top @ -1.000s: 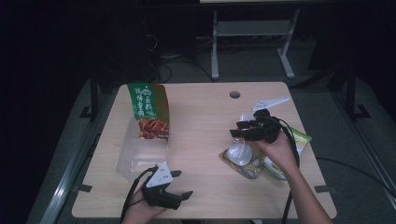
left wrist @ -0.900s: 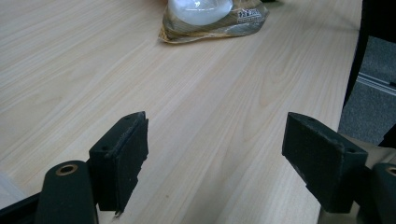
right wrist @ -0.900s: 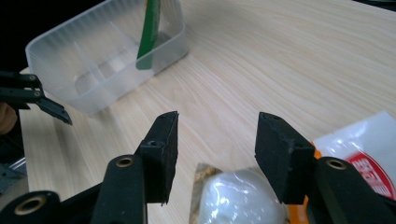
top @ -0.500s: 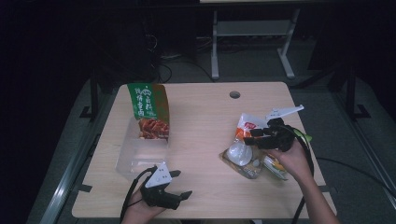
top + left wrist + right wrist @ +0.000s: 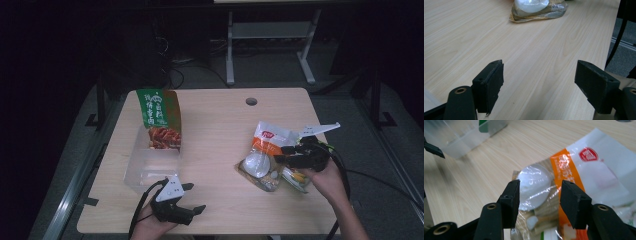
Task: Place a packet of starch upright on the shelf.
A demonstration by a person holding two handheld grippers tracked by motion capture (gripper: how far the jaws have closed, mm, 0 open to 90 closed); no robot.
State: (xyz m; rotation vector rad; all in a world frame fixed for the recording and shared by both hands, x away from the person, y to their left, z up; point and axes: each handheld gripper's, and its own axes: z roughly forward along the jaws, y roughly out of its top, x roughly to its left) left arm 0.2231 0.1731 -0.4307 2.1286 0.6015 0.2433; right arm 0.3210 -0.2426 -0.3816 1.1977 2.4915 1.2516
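In the high view, the right gripper (image 5: 289, 156) is hovering over the pile of snack packets at the right side of the wooden table (image 5: 220, 130), with its jaws pointing toward nine o'clock and standing apart, nothing pinched between them. The white-and-orange snack packet (image 5: 272, 136) is lying at about eleven o'clock from those jaws, and the clear packet with a round white piece (image 5: 256, 165) is lying just past them at about eight o'clock, touching the first packet. The left gripper (image 5: 192, 199) is resting low near the front edge of the table, jaws wide apart and pointing toward three o'clock, well apart from the packets. A clear plastic box (image 5: 150, 162) is sitting at eleven o'clock from it, with a green meat-snack bag (image 5: 160, 120) standing in its far end. In the left gripper view, the two black jaws are standing far apart over bare tabletop (image 5: 499, 37), and the clear packet with a round white piece (image 5: 537, 7) is lying far ahead at twelve o'clock. In the right gripper view, the jaws are standing apart just above the packets: the clear packet with a round white piece (image 5: 535, 185) is showing between them and toward ten o'clock, while the white-and-orange snack packet (image 5: 599, 170) is spreading toward two o'clock; whether the pads are touching the wrapping cannot be told. The clear plastic box (image 5: 461, 135) is sitting at eleven o'clock.
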